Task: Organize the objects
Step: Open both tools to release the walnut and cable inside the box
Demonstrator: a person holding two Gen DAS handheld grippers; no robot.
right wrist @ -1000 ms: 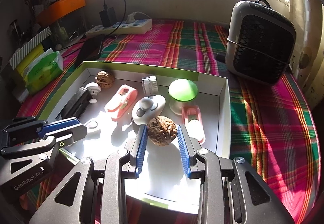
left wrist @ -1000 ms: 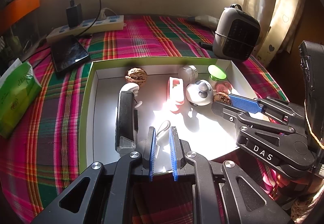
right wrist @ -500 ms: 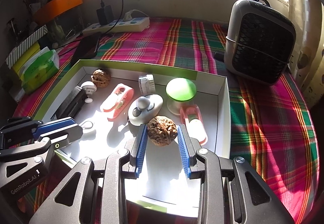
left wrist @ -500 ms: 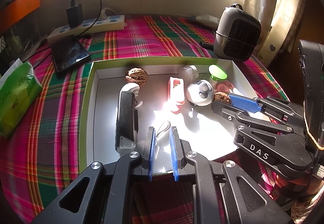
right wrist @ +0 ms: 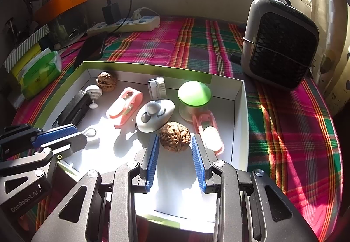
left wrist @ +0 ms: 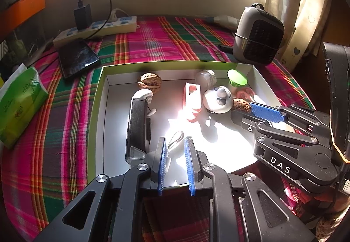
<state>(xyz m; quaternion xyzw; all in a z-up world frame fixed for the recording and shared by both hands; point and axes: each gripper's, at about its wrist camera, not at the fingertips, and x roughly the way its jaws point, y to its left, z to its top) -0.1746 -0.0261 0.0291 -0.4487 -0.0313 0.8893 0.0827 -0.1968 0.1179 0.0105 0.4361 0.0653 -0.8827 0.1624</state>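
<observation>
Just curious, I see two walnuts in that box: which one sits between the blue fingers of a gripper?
The walnut at the near right, beside the white knobbed disc, sits between the right gripper pads. The other walnut lies alone in the far left corner.

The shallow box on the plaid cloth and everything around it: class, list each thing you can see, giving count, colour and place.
Shallow cardboard box: one, white inside with green rim, on the plaid cloth.
Wrinkled brown walnuts: two, one at the back left corner, one between the right gripper's pads.
Pink plastic clips: two, centre and right side of the box.
Green-topped round stand: one, back right.
White round gadget with grey knob: one, centre.
Small clear jar: one, back.
Black stapler-like bar: one, left side.
Small white loop piece: one, between the left pads.
Grey desk fan: one, right of the box.
White power strip: one, back.
Green tissue pack: one, left.
Black phone: one, back left.
Left gripper: jaws opening.
Right gripper: around the walnut.
</observation>
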